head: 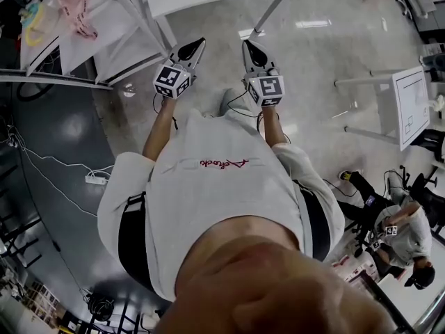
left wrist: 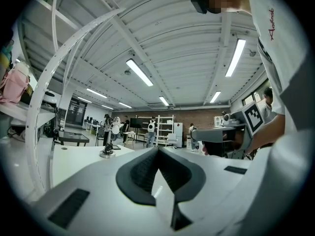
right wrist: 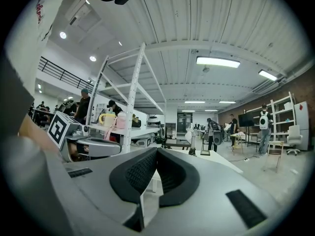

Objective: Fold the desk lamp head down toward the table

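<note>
White desk lamp [left wrist: 107, 151], dark-based, stands on the pale table [left wrist: 74, 162].

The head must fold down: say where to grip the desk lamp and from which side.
Probably the white head of the desk lamp, raised on its stem above the round base. Come level from the near table edge with the left gripper, shut and empty now. The hinge is too small to make out.
</note>
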Tool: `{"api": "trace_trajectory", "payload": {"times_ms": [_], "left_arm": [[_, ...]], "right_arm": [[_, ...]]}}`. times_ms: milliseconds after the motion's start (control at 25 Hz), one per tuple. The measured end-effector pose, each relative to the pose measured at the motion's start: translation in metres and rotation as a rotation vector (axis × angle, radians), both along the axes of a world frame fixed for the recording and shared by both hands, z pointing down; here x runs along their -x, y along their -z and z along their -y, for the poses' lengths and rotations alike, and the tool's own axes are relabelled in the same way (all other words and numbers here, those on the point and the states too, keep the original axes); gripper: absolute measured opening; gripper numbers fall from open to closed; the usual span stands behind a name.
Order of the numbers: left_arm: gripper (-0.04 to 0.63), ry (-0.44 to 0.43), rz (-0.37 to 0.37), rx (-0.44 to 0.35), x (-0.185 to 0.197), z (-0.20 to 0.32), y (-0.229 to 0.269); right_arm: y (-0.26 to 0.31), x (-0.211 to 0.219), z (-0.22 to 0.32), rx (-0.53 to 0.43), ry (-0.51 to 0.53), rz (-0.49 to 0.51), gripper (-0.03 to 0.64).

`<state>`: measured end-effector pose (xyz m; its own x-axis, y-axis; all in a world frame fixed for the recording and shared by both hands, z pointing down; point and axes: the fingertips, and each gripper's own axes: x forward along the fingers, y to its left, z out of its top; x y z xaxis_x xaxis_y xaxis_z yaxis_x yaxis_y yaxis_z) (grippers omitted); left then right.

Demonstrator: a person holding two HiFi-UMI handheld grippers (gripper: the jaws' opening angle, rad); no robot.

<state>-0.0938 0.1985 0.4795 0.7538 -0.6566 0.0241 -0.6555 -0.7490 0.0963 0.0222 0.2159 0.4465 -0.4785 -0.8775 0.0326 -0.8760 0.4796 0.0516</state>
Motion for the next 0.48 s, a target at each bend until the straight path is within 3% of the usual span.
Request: {"api": "trace_trajectory", "payload": {"times_ms": [480], "left_arm": [[0.025, 0.005, 0.012, -0.009, -0.011, 0.036, -0.01]], "right_arm": [[-0.016, -0.011, 0.029, 0.0, 0.013, 0.017, 0.02]]}}
